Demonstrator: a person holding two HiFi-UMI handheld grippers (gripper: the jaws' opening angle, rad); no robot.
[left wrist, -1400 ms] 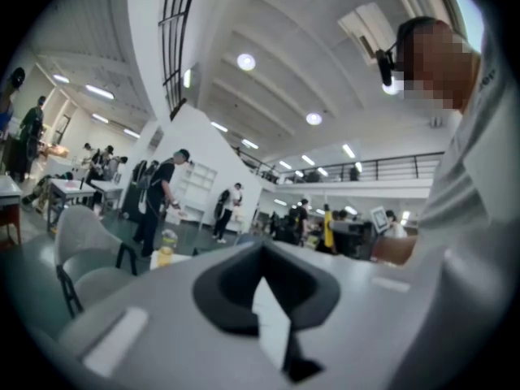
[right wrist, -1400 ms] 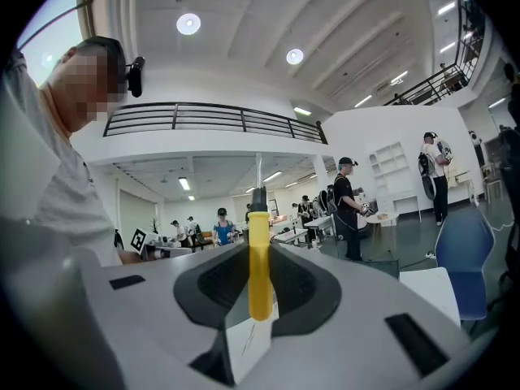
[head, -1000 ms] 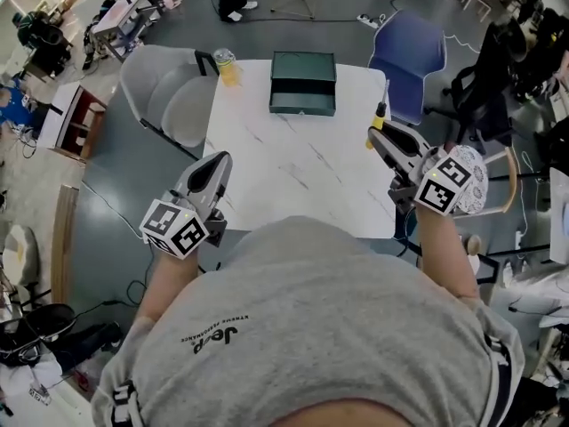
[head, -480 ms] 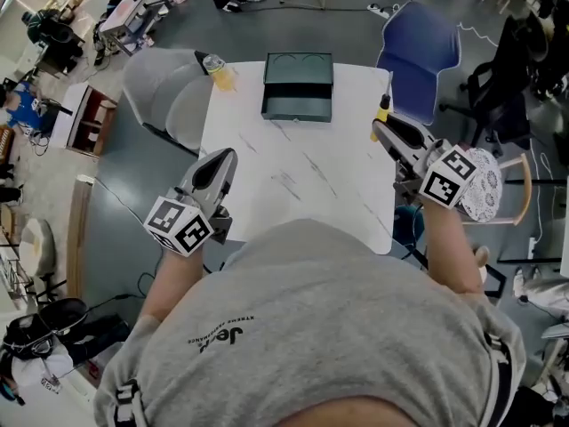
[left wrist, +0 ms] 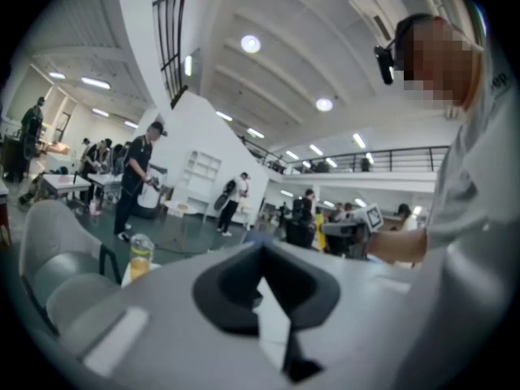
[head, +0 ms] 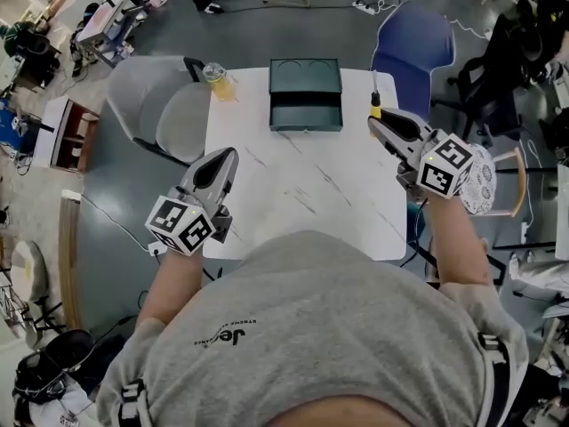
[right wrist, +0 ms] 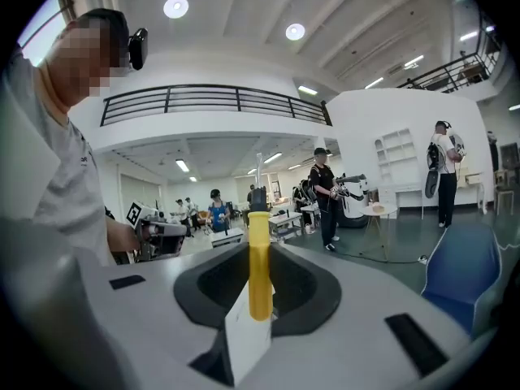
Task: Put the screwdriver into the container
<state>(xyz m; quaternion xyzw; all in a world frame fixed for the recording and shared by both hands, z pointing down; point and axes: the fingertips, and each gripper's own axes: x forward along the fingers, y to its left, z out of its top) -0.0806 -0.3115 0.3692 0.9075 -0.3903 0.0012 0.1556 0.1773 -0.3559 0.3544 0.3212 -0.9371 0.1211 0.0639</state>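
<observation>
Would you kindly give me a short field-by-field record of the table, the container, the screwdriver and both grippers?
surface: white marbled table
container: dark green container, far middle of the table
screwdriver: screwdriver with a yellow handle, clamped in the right gripper, not yet at the container
right gripper: right gripper, shut on the screwdriver, by the table's far right edge
left gripper: left gripper, jaws together, nothing between them, over the table's near left part
other: cup of yellow drink, far left corner

Container at table's far edge, bottle at its far-left corner, screwdriver over the right edge, chair behind it.
</observation>
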